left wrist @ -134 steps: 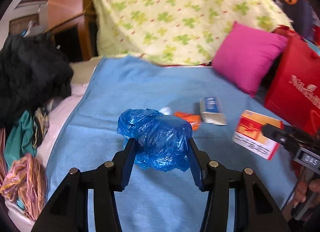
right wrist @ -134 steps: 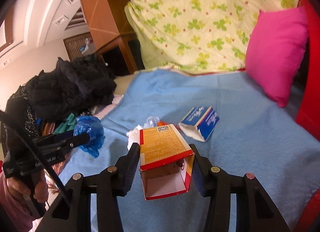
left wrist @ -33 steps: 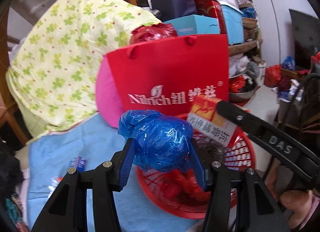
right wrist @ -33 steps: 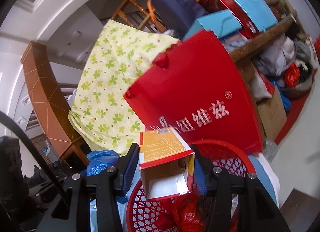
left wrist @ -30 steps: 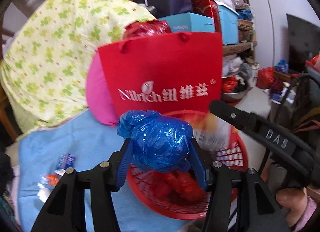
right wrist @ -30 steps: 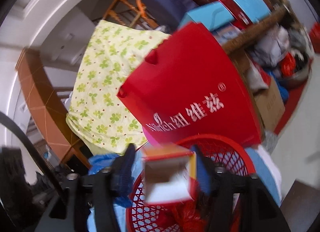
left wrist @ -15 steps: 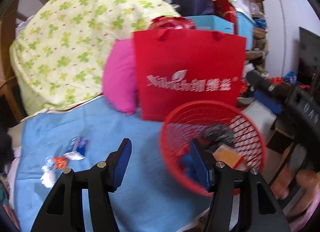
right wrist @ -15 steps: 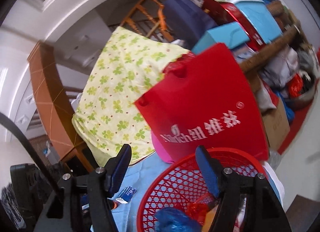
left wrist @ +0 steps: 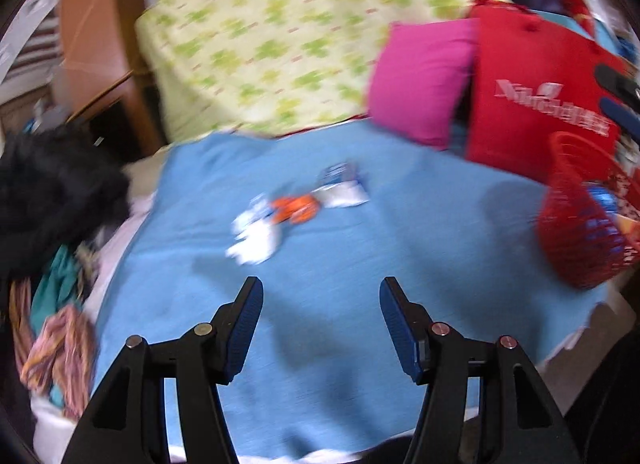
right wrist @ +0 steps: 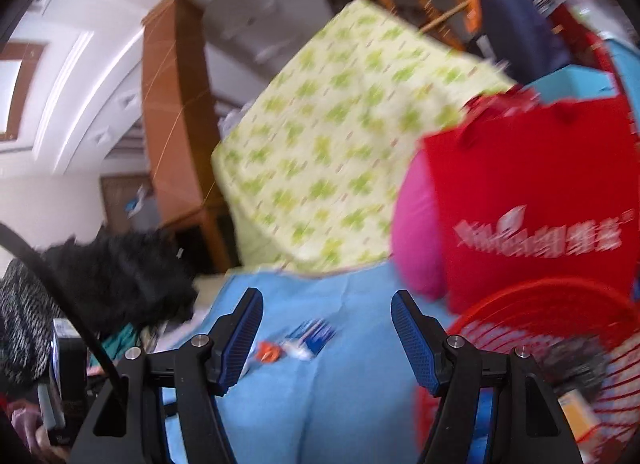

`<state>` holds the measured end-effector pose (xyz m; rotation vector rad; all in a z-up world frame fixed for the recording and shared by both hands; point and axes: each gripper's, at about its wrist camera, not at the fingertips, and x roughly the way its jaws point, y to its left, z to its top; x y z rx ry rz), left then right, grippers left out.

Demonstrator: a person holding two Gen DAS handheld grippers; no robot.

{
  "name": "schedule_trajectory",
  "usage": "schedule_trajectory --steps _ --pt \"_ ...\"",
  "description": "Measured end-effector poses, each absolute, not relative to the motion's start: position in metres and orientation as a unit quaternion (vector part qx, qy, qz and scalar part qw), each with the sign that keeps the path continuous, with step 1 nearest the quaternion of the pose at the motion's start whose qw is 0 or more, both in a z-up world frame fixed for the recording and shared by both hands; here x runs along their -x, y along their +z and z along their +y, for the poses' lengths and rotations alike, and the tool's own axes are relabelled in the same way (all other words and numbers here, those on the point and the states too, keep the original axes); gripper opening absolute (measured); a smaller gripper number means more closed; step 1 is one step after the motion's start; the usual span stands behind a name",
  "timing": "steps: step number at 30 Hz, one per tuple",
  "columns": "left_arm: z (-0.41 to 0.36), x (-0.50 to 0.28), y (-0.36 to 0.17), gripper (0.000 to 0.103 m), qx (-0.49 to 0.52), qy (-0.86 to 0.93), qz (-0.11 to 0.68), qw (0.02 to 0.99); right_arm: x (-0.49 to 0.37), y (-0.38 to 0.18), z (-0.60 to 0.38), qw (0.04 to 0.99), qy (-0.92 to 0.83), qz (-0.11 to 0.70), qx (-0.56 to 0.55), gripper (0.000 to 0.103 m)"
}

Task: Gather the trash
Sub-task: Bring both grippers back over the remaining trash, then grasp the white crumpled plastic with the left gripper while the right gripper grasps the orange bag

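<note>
- Both hand-held grippers, left & right, are standing wide, holding nothing.
- Risk: white tissue, orange wrapper & blue-white packet are lying bunched on blue blanket; jaws may be pinching cloth or dropping pcs short of red basket.

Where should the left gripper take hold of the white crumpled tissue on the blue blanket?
Probably across the white tissue's raised, bunched middle, coming down from above with the open left gripper. It lies loose on the blue blanket, beside the orange wrapper.
</note>
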<state>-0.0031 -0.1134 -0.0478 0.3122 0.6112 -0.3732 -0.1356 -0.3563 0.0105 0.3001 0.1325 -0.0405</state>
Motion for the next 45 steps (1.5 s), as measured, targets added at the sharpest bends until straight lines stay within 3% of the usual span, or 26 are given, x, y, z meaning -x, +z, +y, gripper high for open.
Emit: schedule_trajectory --steps 8,15,21,35,41,42,45 --pt "-0.039 -0.042 -0.078 0.062 -0.096 -0.130 0.336 0.928 0.019 -0.031 -0.302 0.958 0.086 0.217 -0.167 0.071" --pt "-0.012 -0.080 -0.084 0.062 -0.068 -0.135 0.350 0.924 -0.081 -0.076 -0.270 0.929 0.128 0.285 -0.199 0.069" --pt "-0.004 -0.133 -0.082 0.062 -0.066 -0.137 0.356 0.922 -0.151 -0.097 -0.262 0.915 0.130 0.307 -0.227 0.054" --pt "-0.028 -0.261 -0.097 0.062 -0.094 -0.177 0.402 0.894 -0.257 -0.134 -0.231 0.909 0.101 0.377 -0.147 0.053" --pt "-0.067 -0.294 -0.112 0.062 -0.110 -0.215 0.421 0.874 -0.247 -0.131 -0.242 0.900 0.124 0.387 -0.157 0.036" --pt "-0.075 -0.298 -0.114 0.062 -0.110 -0.226 0.422 0.871 -0.245 -0.132 -0.246 0.896 0.128 0.391 -0.166 0.020" --pt "-0.096 -0.306 -0.122 0.062 -0.118 -0.251 0.432 0.858 -0.234 -0.133 -0.257 0.884 0.140 0.407 -0.184 0.018"
